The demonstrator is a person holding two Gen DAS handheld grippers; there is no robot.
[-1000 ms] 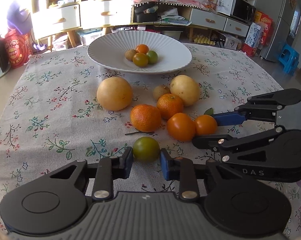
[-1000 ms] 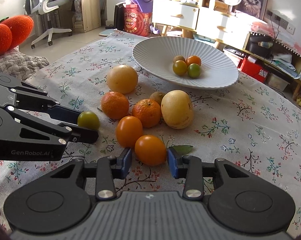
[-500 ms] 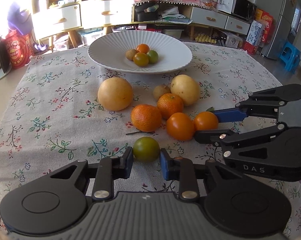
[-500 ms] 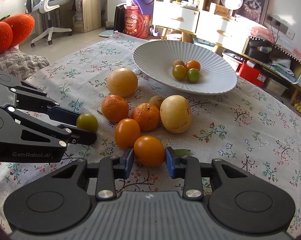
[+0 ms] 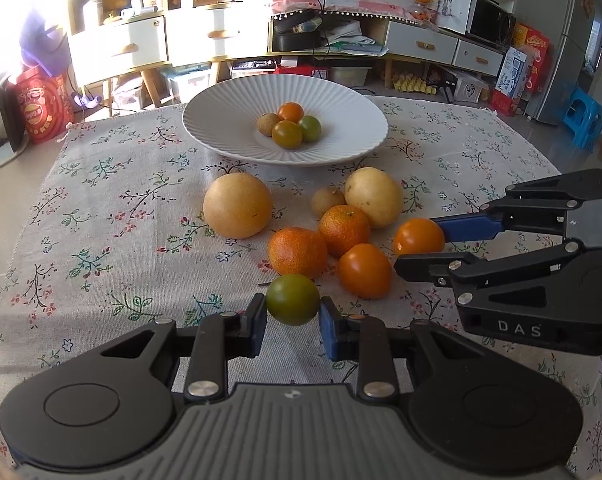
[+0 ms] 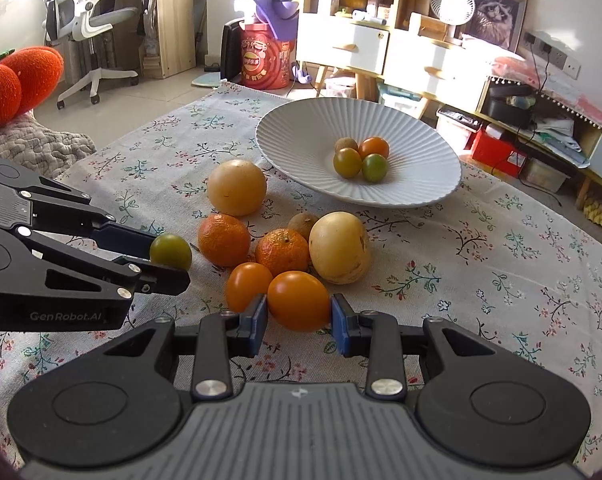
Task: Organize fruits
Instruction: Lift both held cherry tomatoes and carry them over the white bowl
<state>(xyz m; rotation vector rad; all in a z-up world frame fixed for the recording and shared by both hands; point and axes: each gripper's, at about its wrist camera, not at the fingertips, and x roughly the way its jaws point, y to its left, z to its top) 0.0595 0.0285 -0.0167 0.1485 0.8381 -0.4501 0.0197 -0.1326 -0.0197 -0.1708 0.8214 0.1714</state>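
My left gripper [image 5: 293, 315] is shut on a small green tomato [image 5: 293, 299] low over the flowered cloth, in front of the fruit pile. Just to its right, my right gripper [image 6: 299, 321] is shut on an orange tomato [image 6: 298, 300], both blue pads pressing its sides. Each gripper shows in the other's view: the left gripper [image 6: 161, 260] with the green tomato [image 6: 171, 251], the right gripper [image 5: 423, 248] with the orange tomato [image 5: 419, 237]. Behind the pile stands a white ribbed plate [image 5: 221, 140] holding several small fruits.
On the cloth lie a second orange tomato [image 5: 364, 271], two mandarins [image 5: 297, 252] [image 5: 344, 230], a big pale round fruit [image 5: 237, 205], a yellow oval fruit [image 5: 373, 197] and a small brown fruit [image 5: 328, 201]. Cabinets and clutter stand beyond the table.
The right gripper's pads have closed in onto the orange tomato and it has risen slightly with it, away from the other orange tomato. The left gripper keeps still with the green tomato.
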